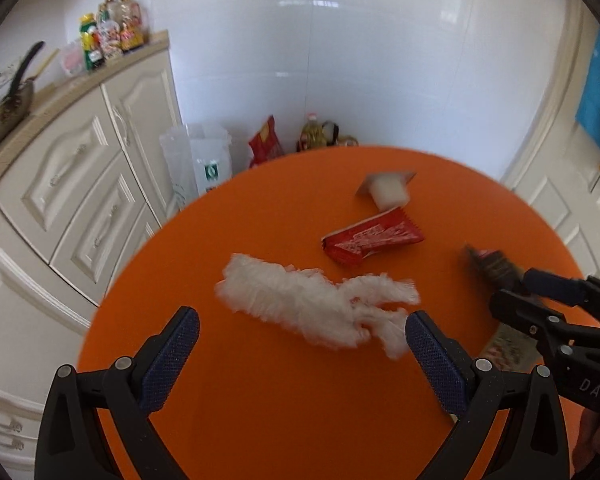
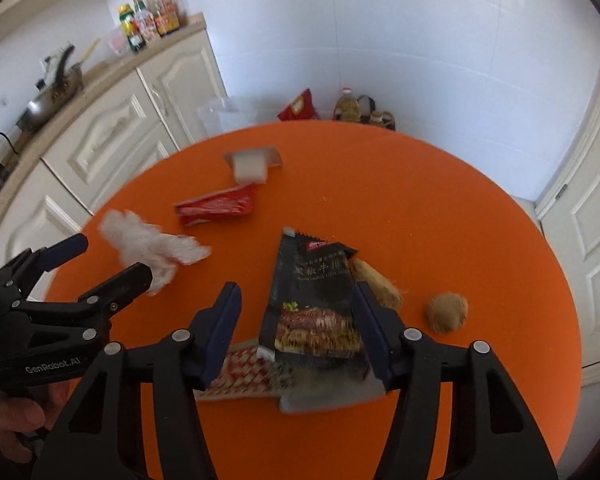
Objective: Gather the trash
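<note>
An orange round table fills the lower part of both views, with trash scattered over it, evidently laid out loose for collection. A white crumpled tissue lies at centre frame in the left wrist view. Above and to its right lie a red wrapper and, at the far edge, a white block on card.

The left gripper is seen angled steeply down at the tissue. Its jaws stand wide apart; the tissue lies just ahead of them, its tail touching or nearly touching the right-hand pad, and nothing is clamped. A straddling approach is judged to be intended.

In the right wrist view the right gripper is also pitched steeply down, over a black snack packet at lower centre. The packet is between the jaws and seems tilted, its lower end over a checked wrapper. The right-hand pad is against the packet's edge; a clear gap shows at the left-hand pad, so no grip is judged complete. Brown scraps lie to the right.

A hand is visible at lower left.
</note>
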A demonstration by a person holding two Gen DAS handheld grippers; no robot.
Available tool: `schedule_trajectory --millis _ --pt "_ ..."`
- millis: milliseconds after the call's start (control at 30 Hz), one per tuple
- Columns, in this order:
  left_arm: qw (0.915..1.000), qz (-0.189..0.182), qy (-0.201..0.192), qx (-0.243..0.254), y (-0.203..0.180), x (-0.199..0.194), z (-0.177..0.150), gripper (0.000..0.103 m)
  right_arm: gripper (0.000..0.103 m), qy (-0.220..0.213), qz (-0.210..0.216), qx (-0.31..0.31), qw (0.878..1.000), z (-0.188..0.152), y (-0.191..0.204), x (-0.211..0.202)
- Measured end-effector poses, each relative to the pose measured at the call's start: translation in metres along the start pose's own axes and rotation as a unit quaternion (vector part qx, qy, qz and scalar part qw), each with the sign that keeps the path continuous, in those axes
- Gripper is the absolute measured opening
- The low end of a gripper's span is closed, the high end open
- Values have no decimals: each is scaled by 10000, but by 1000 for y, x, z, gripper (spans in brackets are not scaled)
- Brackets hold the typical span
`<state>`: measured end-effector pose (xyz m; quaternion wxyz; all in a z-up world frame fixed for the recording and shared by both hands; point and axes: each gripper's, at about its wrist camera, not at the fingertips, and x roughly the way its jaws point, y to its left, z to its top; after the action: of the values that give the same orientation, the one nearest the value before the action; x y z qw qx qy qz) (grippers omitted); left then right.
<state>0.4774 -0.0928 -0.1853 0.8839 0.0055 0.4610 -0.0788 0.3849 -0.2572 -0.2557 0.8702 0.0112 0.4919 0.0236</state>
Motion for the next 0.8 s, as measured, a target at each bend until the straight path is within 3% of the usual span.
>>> schedule_trajectory --millis 67,167,267,367,433,500,633,800 --pt "9999 -4 147 80 -5 27 12 102 47 -6 52 -60 10000 2 2 4" --pt "9997 21 21 239 -15 48 22 102 41 57 -119 -304 9994 1 10 10" --pt "9997 -70 -78 198 -14 63 40 90 33 54 -183 -323 9993 0 10 13" --pt "9997 -85 -177 123 -8 77 60 65 27 18 -76 -213 9997 3 4 12" --pt "9997 -140 -183 72 -3 82 68 41 24 -10 -48 -252 9997 4 5 10" --pt "9996 -243 -157 -8 2 90 78 30 21 -25 34 -234 9997 5 6 8" --pt "9992 -336 -135 -166 10 102 89 27 19 -51 204 -218 9995 6 10 5" --pt "9981 -451 -132 -389 20 117 95 26 22 64 122 -431 9990 9 22 17"
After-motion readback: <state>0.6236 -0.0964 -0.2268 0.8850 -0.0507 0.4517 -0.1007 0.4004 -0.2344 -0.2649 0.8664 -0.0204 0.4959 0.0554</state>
